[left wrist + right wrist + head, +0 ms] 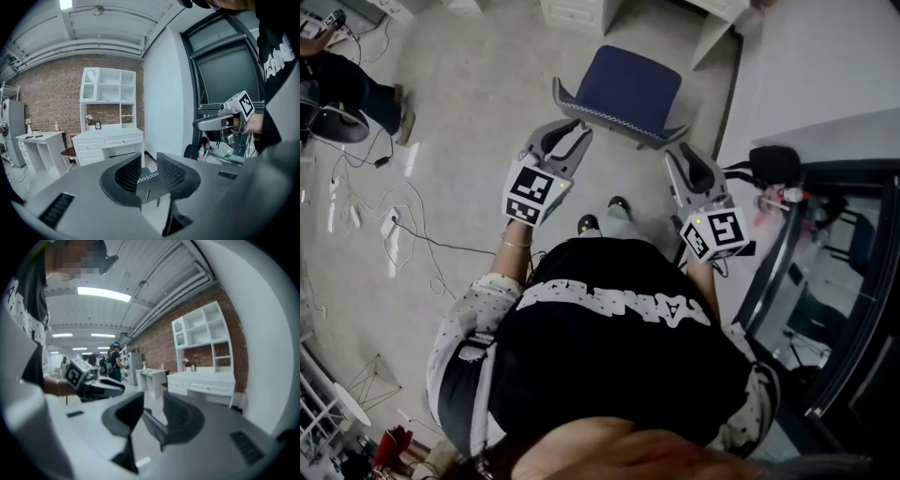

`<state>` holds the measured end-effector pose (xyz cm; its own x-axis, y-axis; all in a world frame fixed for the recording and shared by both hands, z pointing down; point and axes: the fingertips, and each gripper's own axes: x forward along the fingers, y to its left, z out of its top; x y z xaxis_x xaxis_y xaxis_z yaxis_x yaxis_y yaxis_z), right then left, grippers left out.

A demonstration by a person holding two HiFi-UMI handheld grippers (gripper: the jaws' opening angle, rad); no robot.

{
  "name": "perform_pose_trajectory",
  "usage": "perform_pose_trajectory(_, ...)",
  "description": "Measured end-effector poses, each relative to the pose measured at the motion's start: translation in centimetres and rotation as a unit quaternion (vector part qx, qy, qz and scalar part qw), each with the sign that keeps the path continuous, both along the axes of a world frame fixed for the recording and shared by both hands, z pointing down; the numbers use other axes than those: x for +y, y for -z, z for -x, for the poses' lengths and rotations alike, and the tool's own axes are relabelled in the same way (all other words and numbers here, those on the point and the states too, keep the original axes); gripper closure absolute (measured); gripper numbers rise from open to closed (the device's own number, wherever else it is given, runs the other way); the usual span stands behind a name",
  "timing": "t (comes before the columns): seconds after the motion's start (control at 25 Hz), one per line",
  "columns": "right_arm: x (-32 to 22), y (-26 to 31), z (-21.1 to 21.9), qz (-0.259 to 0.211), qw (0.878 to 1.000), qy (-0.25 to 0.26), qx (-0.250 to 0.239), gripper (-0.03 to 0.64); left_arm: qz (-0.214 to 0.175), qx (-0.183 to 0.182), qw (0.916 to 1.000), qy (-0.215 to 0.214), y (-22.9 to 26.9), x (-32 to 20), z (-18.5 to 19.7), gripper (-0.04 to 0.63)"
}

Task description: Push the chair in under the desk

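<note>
The chair has a blue seat (626, 86) and a grey backrest (619, 124) that faces me. My left gripper (569, 128) is at the backrest's left end and my right gripper (685, 152) at its right end. Both stand open. In the left gripper view the left gripper (149, 161) shows the backrest's stitched edge (147, 177) in the gap between its jaws, untouched. In the right gripper view the right gripper (153, 401) has the backrest's edge (155, 423) between its jaws, with no pad pressing on it. A white desk with a hutch (108, 139) stands beyond the chair.
Cables and a power strip (394, 225) lie on the floor at the left. A seated person (352, 89) is at the far left. A dark glass door frame (825, 281) runs along the right. A second white desk (38, 140) stands left of the first.
</note>
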<state>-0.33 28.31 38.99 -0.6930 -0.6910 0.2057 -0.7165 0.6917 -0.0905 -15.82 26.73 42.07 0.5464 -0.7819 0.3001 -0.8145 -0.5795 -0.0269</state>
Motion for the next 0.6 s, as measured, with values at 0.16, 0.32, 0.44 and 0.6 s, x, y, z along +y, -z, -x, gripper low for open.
perform_pose_trajectory(0.16,-1.8,-1.6,0.0,0.018,0.999,0.019,0.021,0.472,0.014,-0.032,0.9994,0.004,-1.5,-1.6,-0.3,0.451)
perform_pose_trajectory(0.32,-3.5,-3.5,-0.8,0.035,0.998,0.037,0.037,0.461,0.035,-0.064,0.9973,0.007,-3.6,-3.1,-1.1,0.429)
perform_pose_trajectory(0.44,-4.5,-5.5,-1.5,0.054,0.996,0.050,0.054,0.451,0.054,-0.096,0.9939,0.002,-5.6,-4.0,-2.0,0.413)
perform_pose_trajectory(0.6,-5.3,-7.2,-2.0,0.069,0.993,0.067,0.063,0.438,0.077,-0.129,0.9886,0.000,-8.3,-4.9,-2.4,0.399)
